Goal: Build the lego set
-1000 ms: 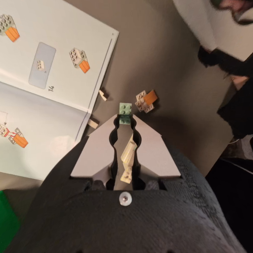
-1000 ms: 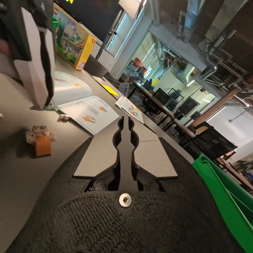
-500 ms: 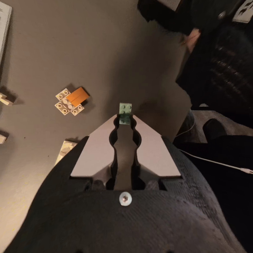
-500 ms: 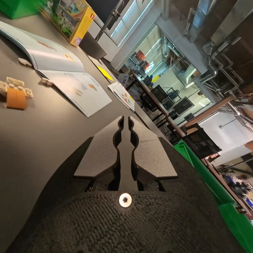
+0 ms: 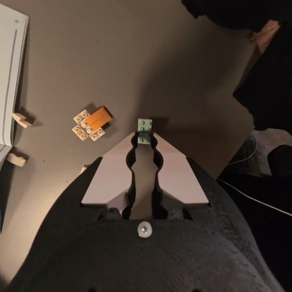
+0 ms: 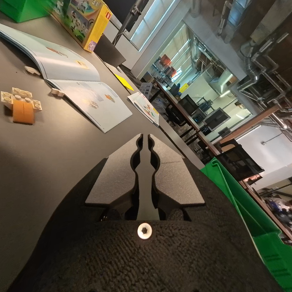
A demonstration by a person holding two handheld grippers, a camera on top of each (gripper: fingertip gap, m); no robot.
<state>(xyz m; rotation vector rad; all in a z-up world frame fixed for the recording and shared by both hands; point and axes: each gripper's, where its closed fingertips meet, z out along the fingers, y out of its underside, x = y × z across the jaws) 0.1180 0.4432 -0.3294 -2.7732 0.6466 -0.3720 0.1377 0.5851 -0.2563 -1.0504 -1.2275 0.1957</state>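
Observation:
My left gripper (image 5: 144,135) is shut on a pale green studded plate (image 5: 144,128) and holds it above the grey table (image 5: 142,63). A small build of white plates with an orange tile top (image 5: 92,124) lies on the table to the plate's left. It also shows in the right wrist view (image 6: 21,105) at the far left. My right gripper (image 6: 145,136) is shut and empty, low over the table. The open instruction booklet (image 6: 79,88) lies beyond the build.
Two tan pieces (image 5: 22,120) (image 5: 16,159) lie by the booklet's edge (image 5: 9,79). A yellow set box (image 6: 83,23) and a green bin (image 6: 20,11) stand at the back. Another green bin (image 6: 252,221) is at my right. The table edge and a person's dark clothing (image 5: 268,94) are at the right.
My left gripper moved right across the table with the green plate, away from the booklet, then drifted slightly back left. The right gripper tilted; the left gripper left its view.

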